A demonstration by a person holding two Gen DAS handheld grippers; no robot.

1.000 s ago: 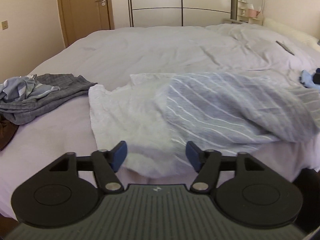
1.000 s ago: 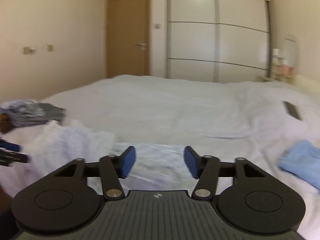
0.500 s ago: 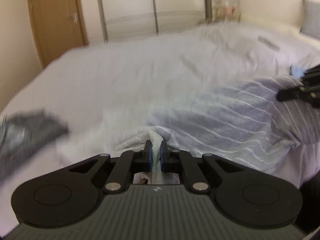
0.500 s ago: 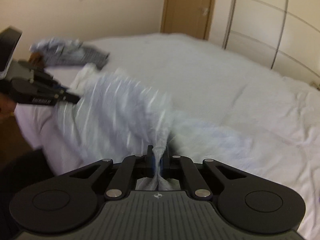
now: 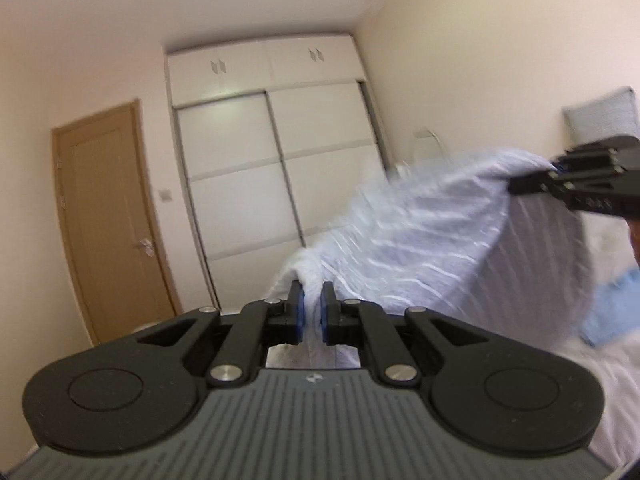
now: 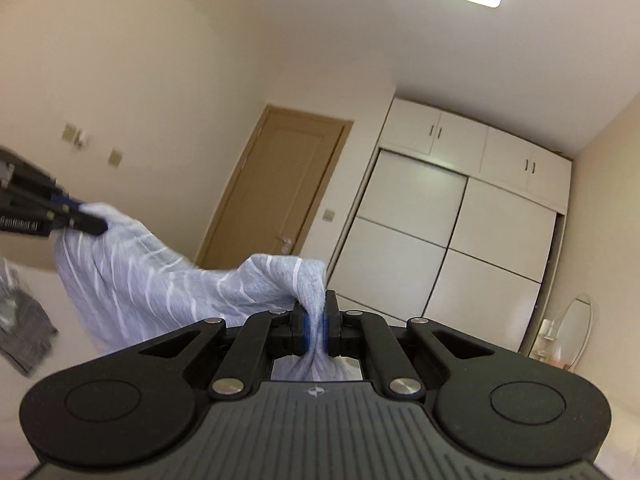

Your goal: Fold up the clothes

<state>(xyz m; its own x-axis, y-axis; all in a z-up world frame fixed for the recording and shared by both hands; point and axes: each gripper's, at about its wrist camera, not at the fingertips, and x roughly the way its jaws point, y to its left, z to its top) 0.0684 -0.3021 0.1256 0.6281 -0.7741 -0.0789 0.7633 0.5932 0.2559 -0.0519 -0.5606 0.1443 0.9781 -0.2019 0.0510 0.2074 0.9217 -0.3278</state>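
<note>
Two grippers, left gripper [image 5: 311, 313] and right gripper [image 6: 316, 328], striped garment [image 5: 432, 240] between.

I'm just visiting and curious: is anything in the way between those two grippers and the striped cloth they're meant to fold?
Nothing visible. The left gripper and the right gripper are each shut directly on the striped garment, which hangs in the air between them above the bed.

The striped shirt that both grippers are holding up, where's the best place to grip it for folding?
Much as now: the striped shirt hangs spread between two bunched top corners, one shut in the left gripper, one in the right gripper. Gripping the upper edge at opposite ends, each from its own outer side, lets the cloth drape flat.
</note>
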